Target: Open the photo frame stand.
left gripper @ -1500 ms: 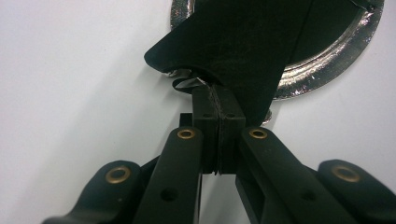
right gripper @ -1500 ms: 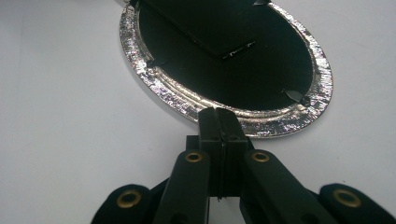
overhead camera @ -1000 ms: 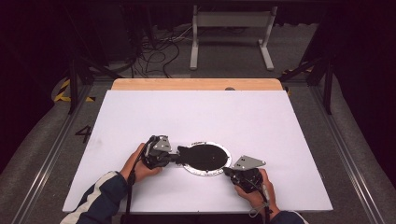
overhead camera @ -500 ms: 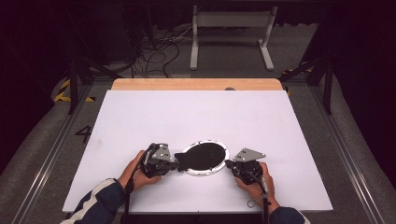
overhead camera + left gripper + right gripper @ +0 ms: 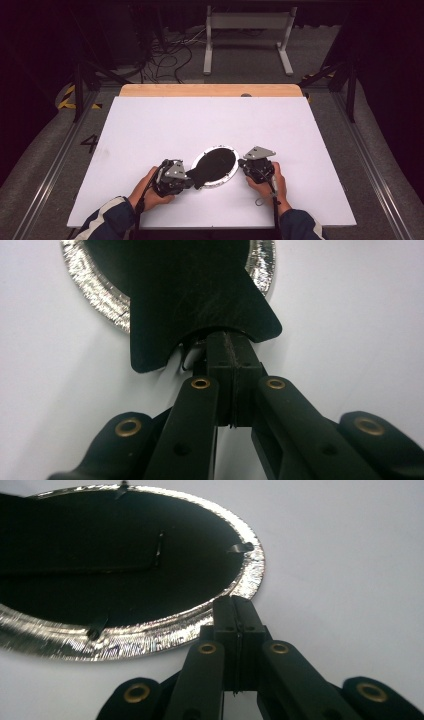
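oval frame: face down, black back up, silver rim showing, near front middle of white table | black stand flap: juts past rim toward left gripper; its jaws pressed together under the flap's edge | right gripper: jaws together at the silver rim; whether they pinch it, cannot tell

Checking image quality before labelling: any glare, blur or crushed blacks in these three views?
High view: white table evenly lit, surroundings nearly black, soft overall. Left gripper view: black backing shows almost no detail, silver frame rim sparkles, jaws sharp. Right gripper view: rim glints and smears at the lower left; the black oval centre reads dark with faint clips.
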The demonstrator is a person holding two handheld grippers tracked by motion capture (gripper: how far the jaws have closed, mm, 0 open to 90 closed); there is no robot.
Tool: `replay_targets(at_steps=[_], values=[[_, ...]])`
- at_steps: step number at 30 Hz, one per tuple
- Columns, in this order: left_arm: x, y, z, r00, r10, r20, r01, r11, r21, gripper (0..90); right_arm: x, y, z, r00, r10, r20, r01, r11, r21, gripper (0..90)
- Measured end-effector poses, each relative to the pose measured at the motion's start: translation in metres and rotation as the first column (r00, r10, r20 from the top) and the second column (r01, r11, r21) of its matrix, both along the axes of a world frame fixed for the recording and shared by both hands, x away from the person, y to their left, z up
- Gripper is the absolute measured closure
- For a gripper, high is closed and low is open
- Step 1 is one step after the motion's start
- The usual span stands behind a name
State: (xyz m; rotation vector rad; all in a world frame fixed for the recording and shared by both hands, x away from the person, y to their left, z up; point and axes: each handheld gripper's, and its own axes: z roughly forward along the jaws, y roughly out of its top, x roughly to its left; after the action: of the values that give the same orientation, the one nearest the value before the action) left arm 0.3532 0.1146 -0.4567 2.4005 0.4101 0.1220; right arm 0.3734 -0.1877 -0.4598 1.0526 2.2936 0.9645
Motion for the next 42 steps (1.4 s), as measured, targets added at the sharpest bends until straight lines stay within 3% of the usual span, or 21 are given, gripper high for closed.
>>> replay_targets(at_steps=[5,6,9,11,15,16,19,25,30,37,42], values=[[-0.008,-0.009,0.000,0.9991,-0.036,0.023,0.036,0.9993,0.012,89.9,0.012,0.006,-0.001,0.9998,0.005,0.017,-0.005,0.9999,-0.016,90.0],[-0.009,-0.009,0.000,0.9988,-0.038,0.031,0.038,0.9992,0.013,89.8,0.011,0.005,-0.001,0.9997,0.008,0.023,-0.007,0.9998,-0.019,90.0],[-0.010,-0.006,0.000,0.9986,-0.053,0.009,0.053,0.9986,-0.004,87.4,0.007,0.004,-0.001,0.9998,0.015,0.014,-0.015,0.9998,-0.009,90.0],[-0.013,-0.004,0.002,0.9980,-0.056,0.028,0.056,0.9984,0.008,86.6,0.002,0.003,-0.001,0.9996,0.027,0.008,-0.027,0.9996,0.001,90.0],[-0.012,0.007,0.011,0.9972,-0.054,0.052,0.055,0.9982,-0.022,86.5,-0.009,0.004,0.000,0.9977,0.068,-0.006,-0.068,0.9977,0.005,90.0],[-0.010,0.012,0.014,0.9955,-0.050,0.080,0.052,0.9985,-0.018,86.8,-0.011,0.004,0.000,0.9970,0.077,-0.008,-0.077,0.9970,0.008,90.0],[-0.001,0.023,0.017,0.9983,-0.009,0.057,0.013,0.9968,-0.078,88.7,-0.016,0.007,0.000,0.9895,0.143,-0.017,-0.143,0.9897,0.000,90.0],[0.013,0.031,0.012,0.9939,0.068,0.087,-0.061,0.9949,-0.080,87.3,-0.021,0.009,0.000,0.9853,0.167,-0.034,-0.167,0.9858,0.014,90.0],[0.033,0.031,0.003,0.9924,0.114,0.047,-0.110,0.9901,-0.087,86.0,-0.029,0.014,0.001,0.9798,0.195,-0.046,-0.194,0.9809,0.014,90.0],[0.038,0.022,-0.005,0.9973,0.074,0.007,-0.073,0.9950,-0.068,85.3,-0.034,0.018,0.000,0.9797,0.197,-0.036,-0.197,0.9803,0.001,90.0],[0.040,0.023,-0.006,0.9978,0.063,-0.021,-0.065,0.9942,-0.086,85.0,-0.033,0.022,-0.001,0.9800,0.199,-0.008,-0.199,0.9798,-0.023,90.0]])
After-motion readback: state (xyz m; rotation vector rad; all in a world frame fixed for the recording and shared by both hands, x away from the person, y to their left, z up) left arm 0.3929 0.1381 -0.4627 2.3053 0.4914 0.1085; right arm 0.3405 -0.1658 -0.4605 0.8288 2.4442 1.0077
